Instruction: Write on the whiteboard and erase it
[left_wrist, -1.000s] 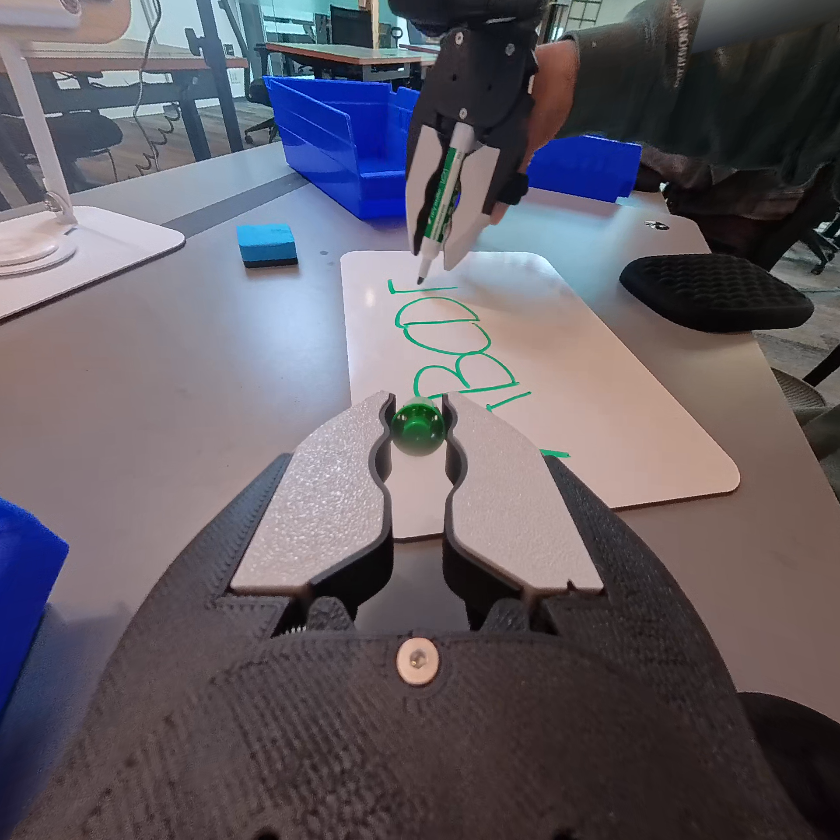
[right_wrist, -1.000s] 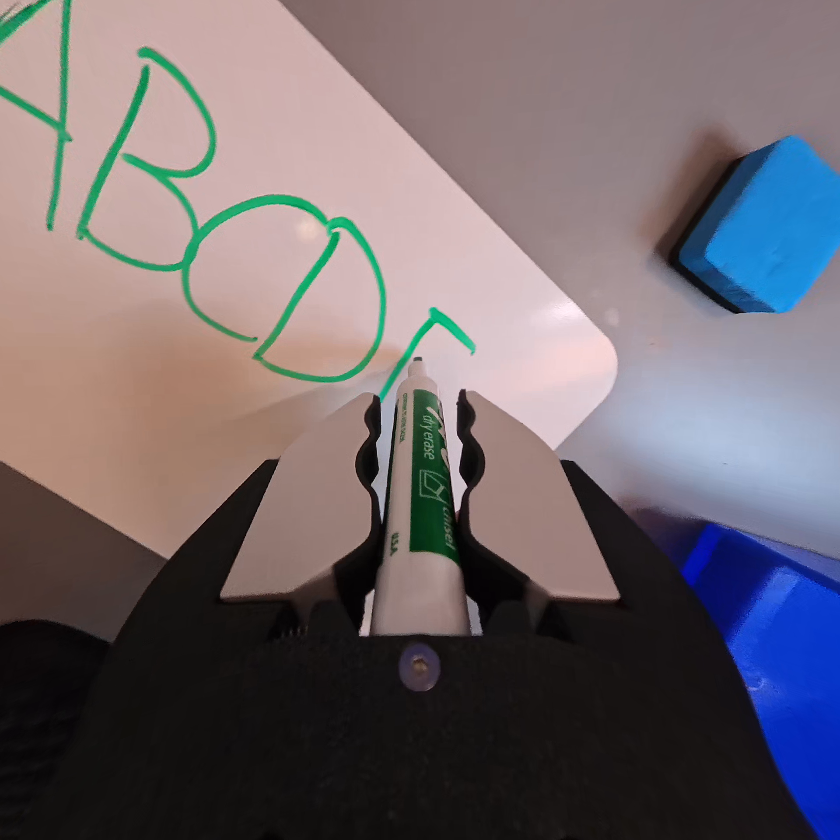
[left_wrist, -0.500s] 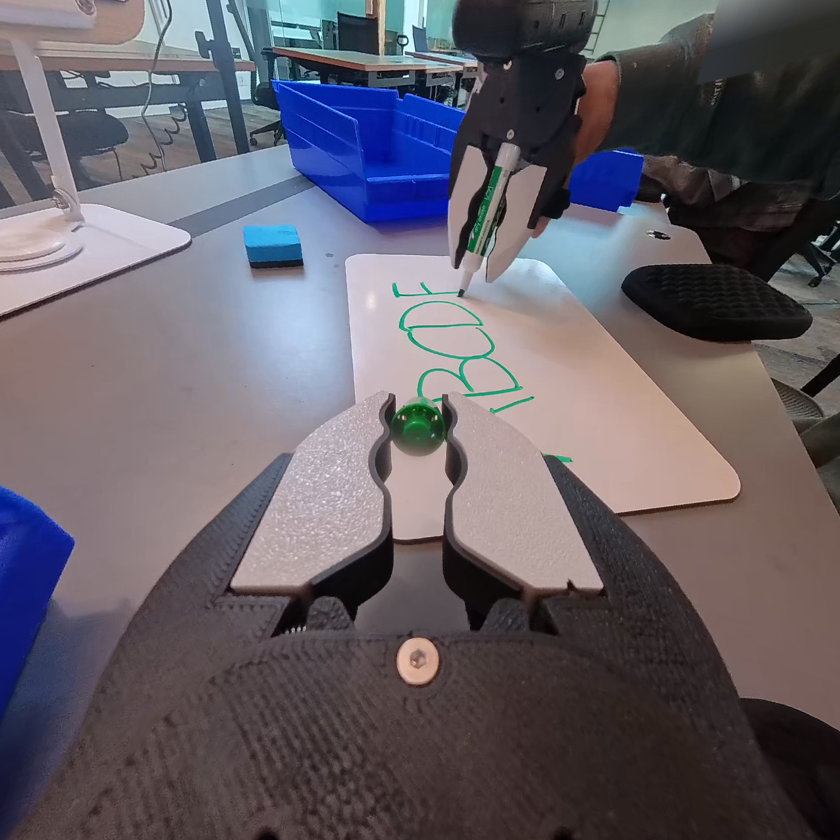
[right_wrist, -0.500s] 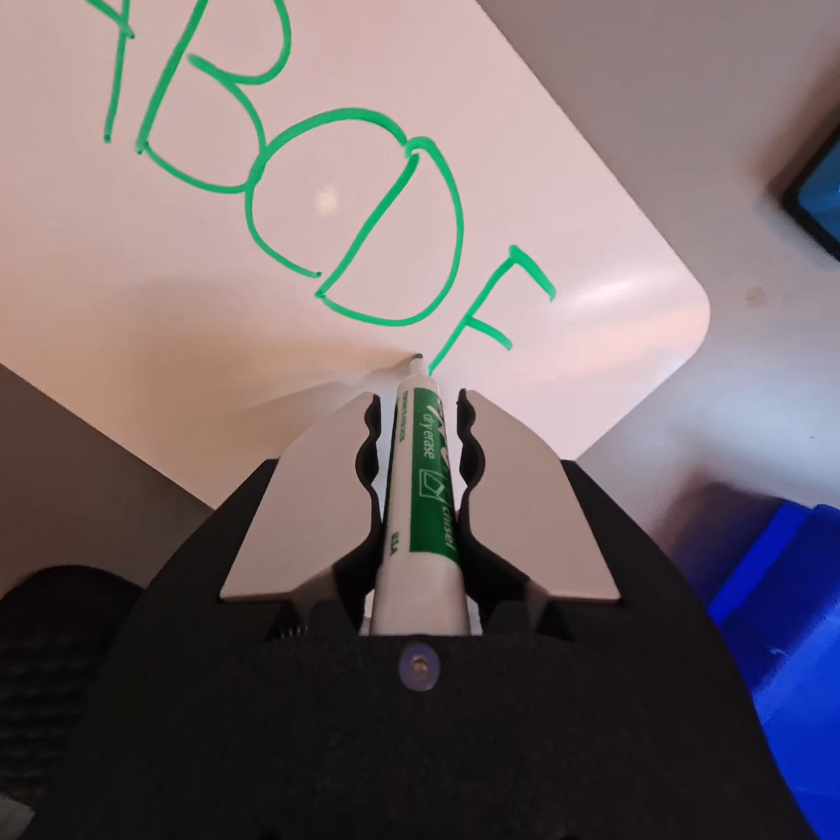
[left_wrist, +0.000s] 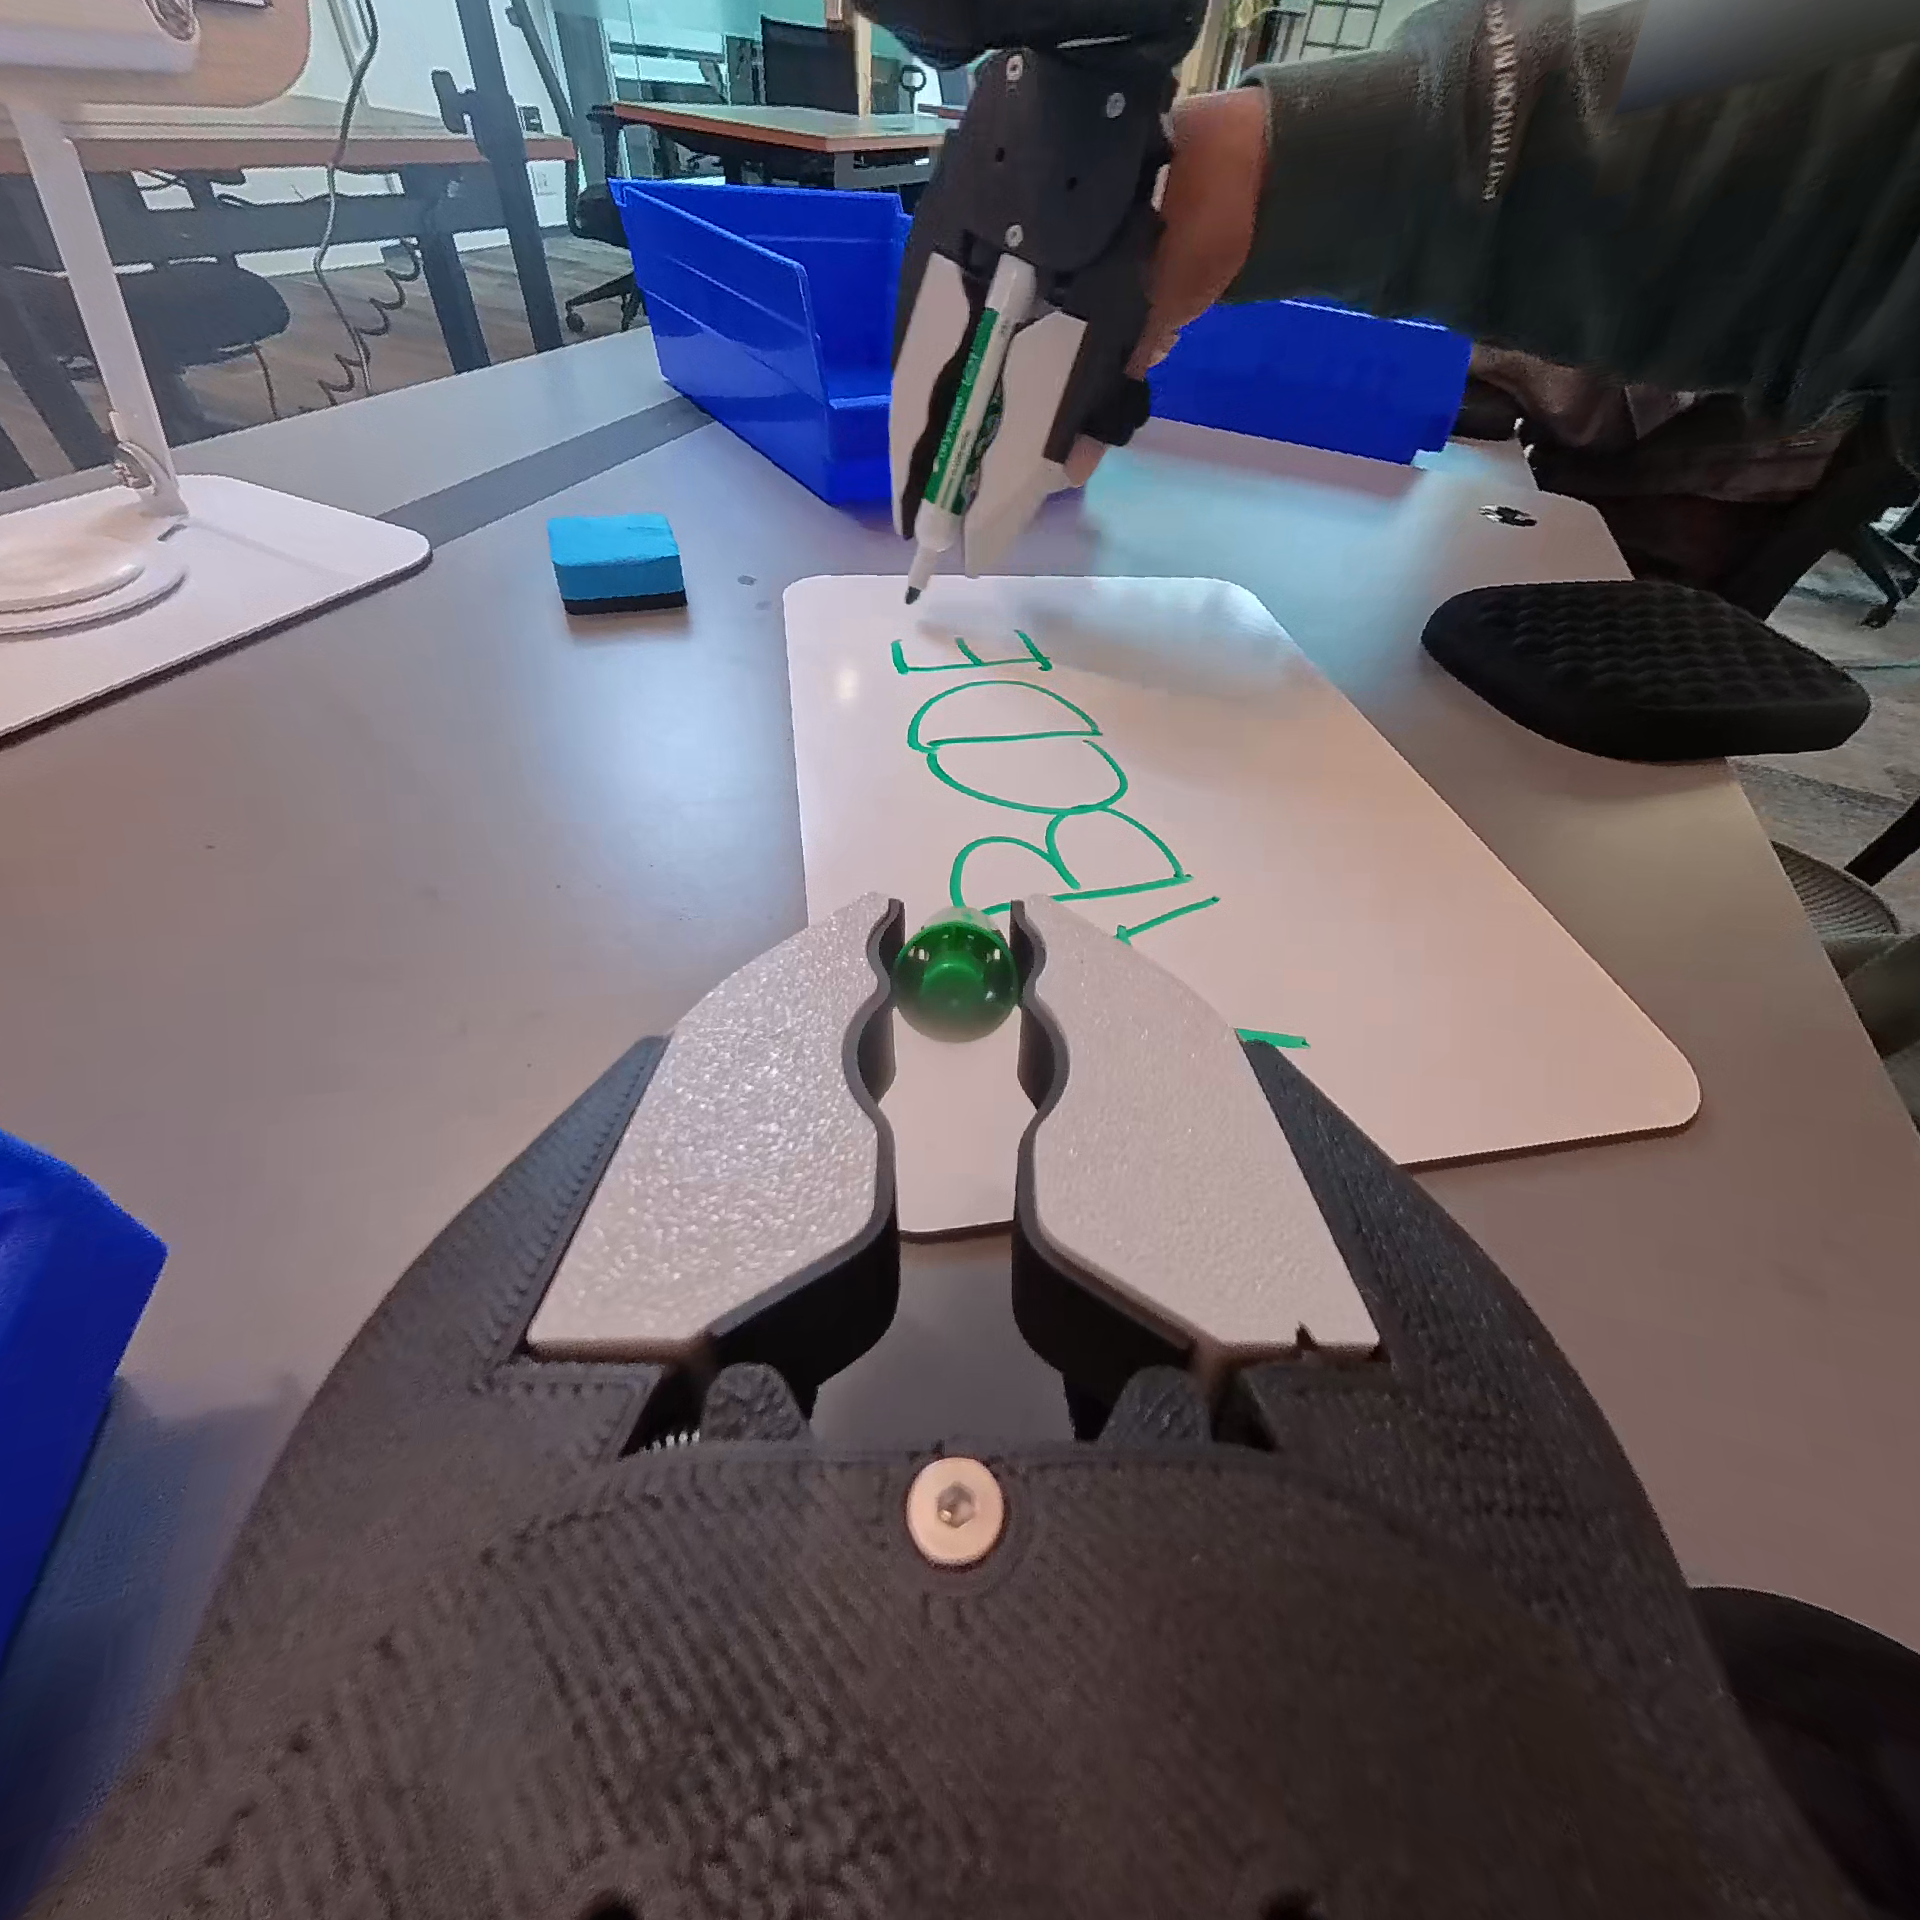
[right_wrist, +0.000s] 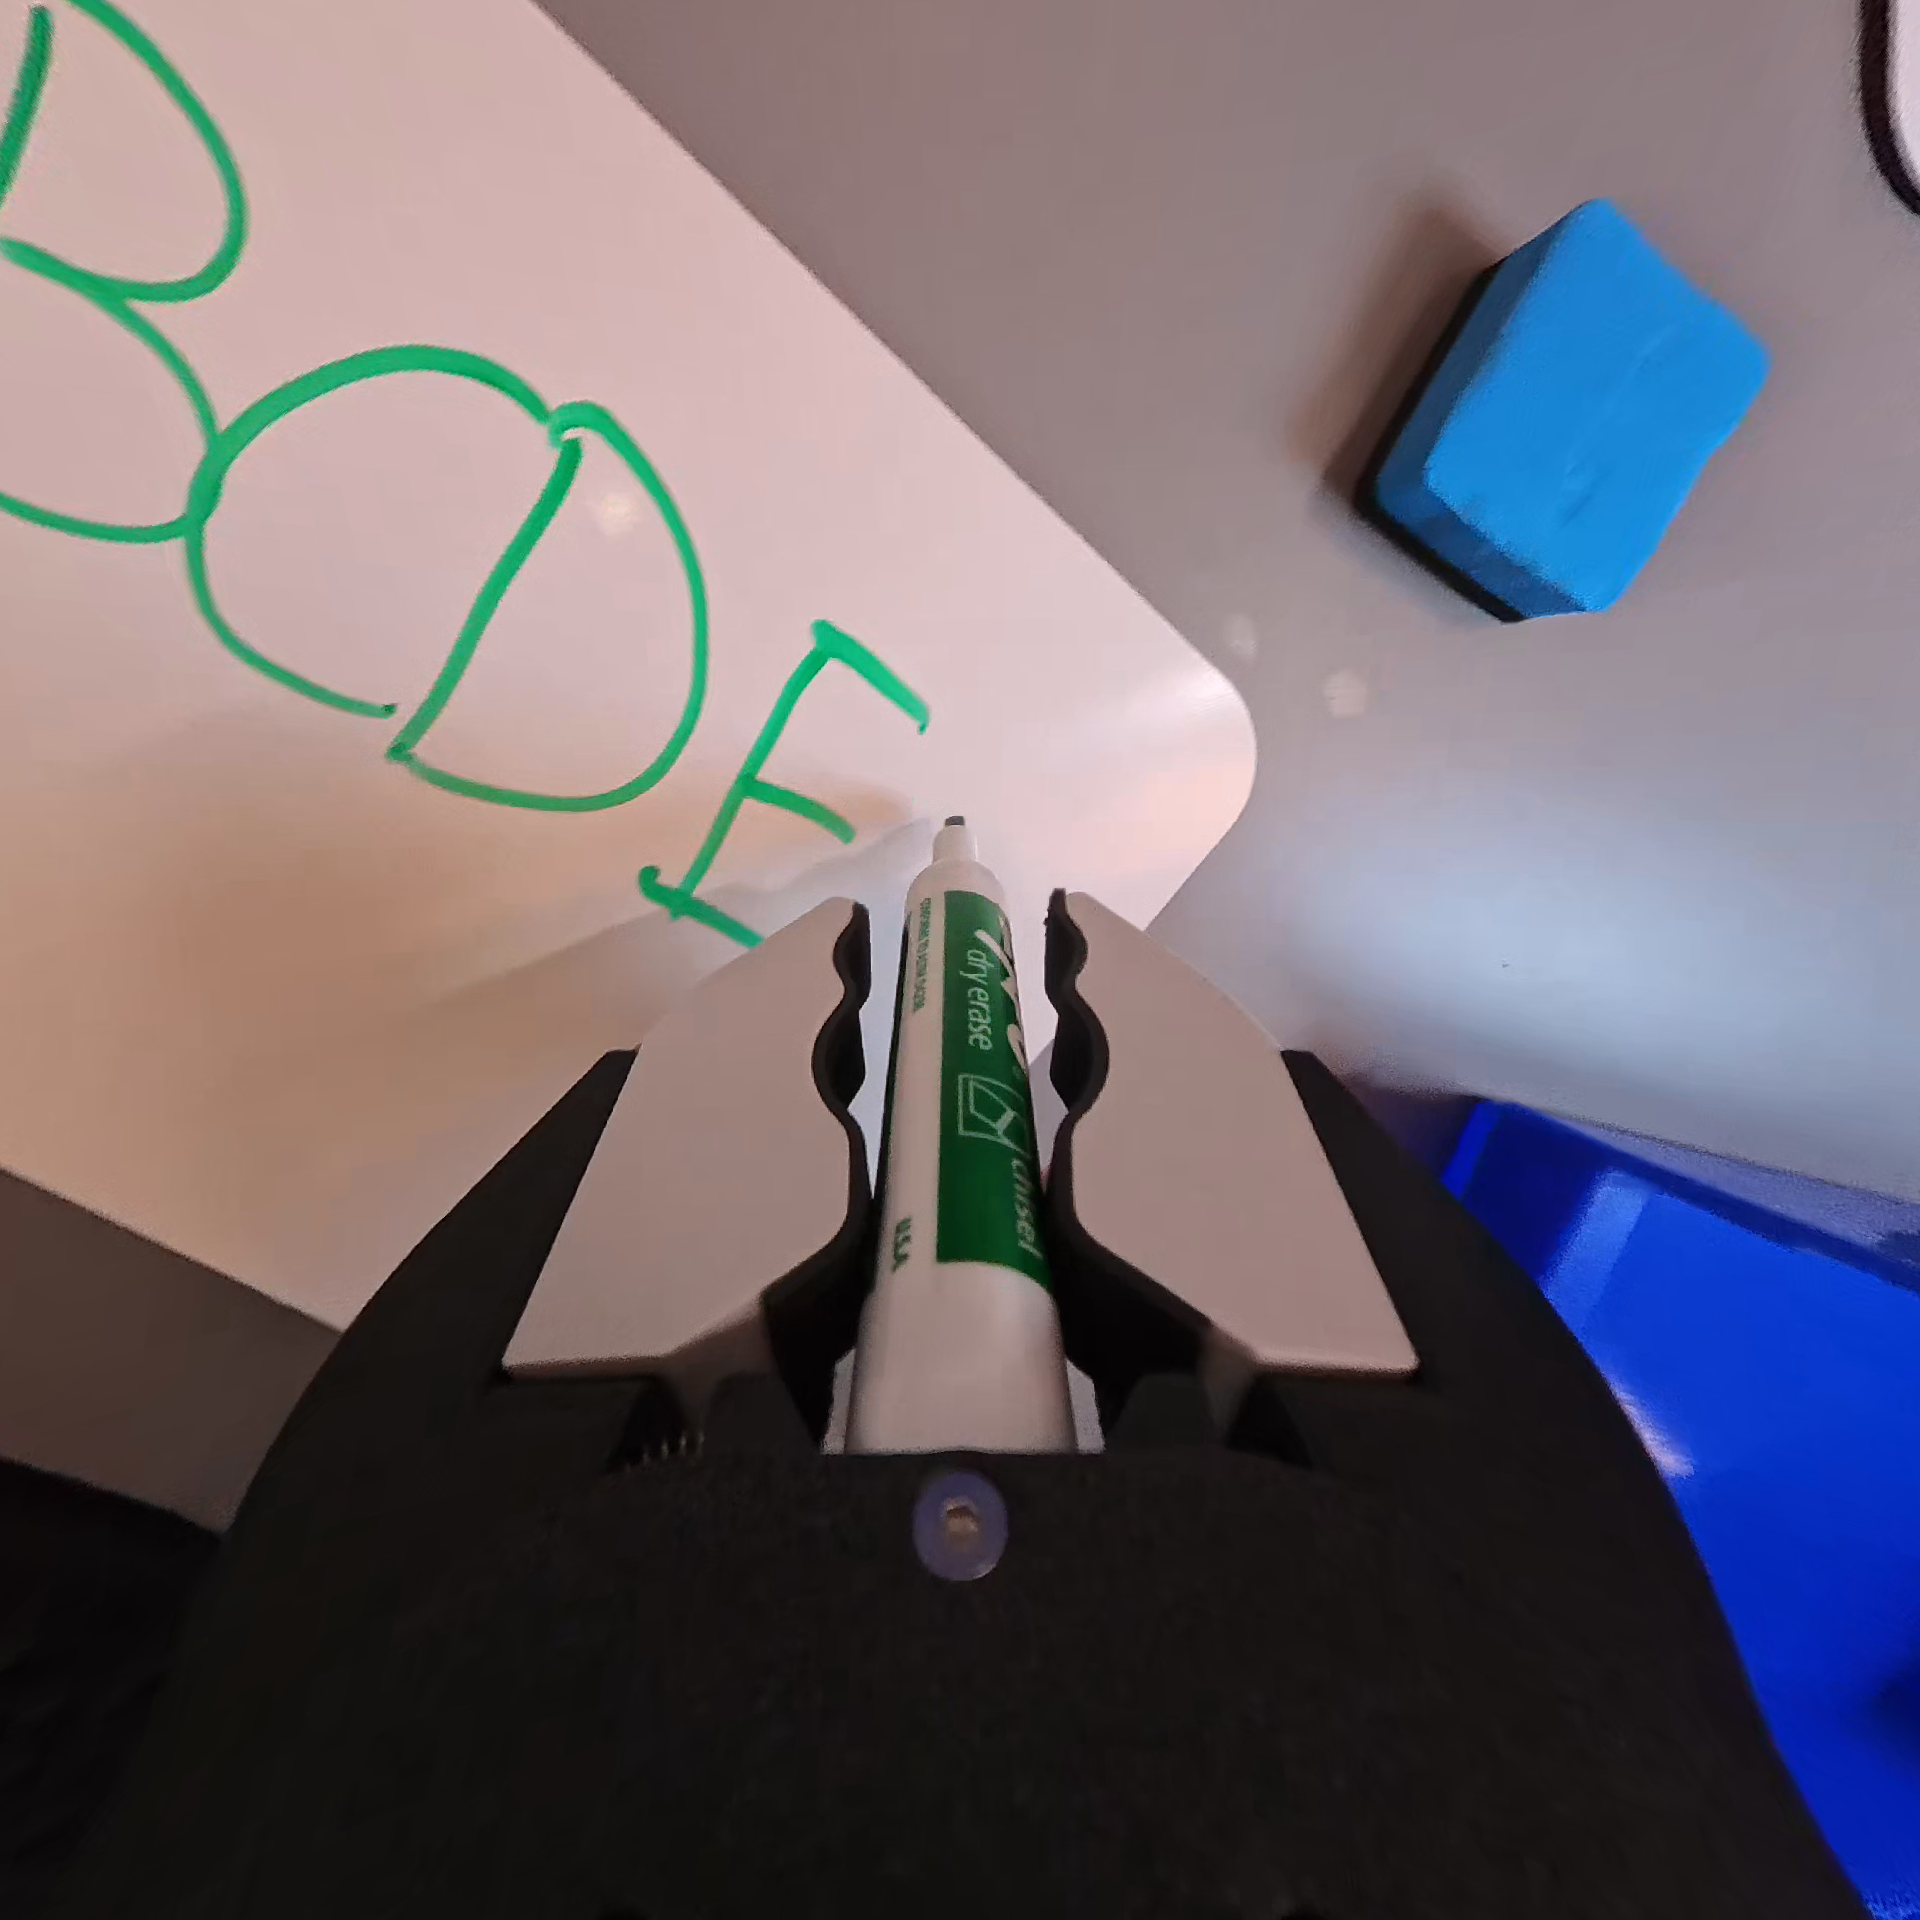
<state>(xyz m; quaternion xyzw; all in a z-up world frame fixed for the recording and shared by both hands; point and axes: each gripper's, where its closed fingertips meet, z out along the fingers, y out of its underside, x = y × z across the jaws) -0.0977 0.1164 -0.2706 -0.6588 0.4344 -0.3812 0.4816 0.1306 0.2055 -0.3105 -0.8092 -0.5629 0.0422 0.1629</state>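
Left wrist view: landmark = whiteboard (left_wrist: 1351, 831), lying flat on the grey table (left_wrist: 364, 883). Far left of it sits a white lamp base (left_wrist: 156, 582); nearer, just off its far-left corner, the blue eraser (left_wrist: 617, 561), untouched, prob. parked there for the wiping stage. Left gripper (left_wrist: 954, 971) hovers over the board's near edge w/ fingers pressed together on the green marker cap (left_wrist: 954, 985); my read is it keeps the cap out of the way and ready for recapping. Green lettering (left_wrist: 1018, 769) runs up the board's middle. Above the board's far edge the right gripper (left_wrist: 971, 520) pinches the green dry-erase marker (left_wrist: 961, 416), tip pointing down at the far-left corner; whether the tip touches or sits just above, can't tell. Behind the board: blue bins (left_wrist: 769, 312). Right of it: black mesh pad (left_wrist: 1642, 665).

Right wrist view: lettering (right_wrist: 468, 582) at left, then the marker (right_wrist: 966, 1122) clamped between the right gripper's (right_wrist: 956, 914) fingers, barrel along them so the tip leads. Tip sits just past the last letter, near the board (right_wrist: 727, 312) corner. Eraser (right_wrist: 1569, 416) right of the board, apart from it.

Vs 0.5 s ago: last letter has gained its bottom stroke and looks complete, and the marker has shifted from the letter's right end to beyond it, toward the board's far-left corner. Left gripper unchanged.
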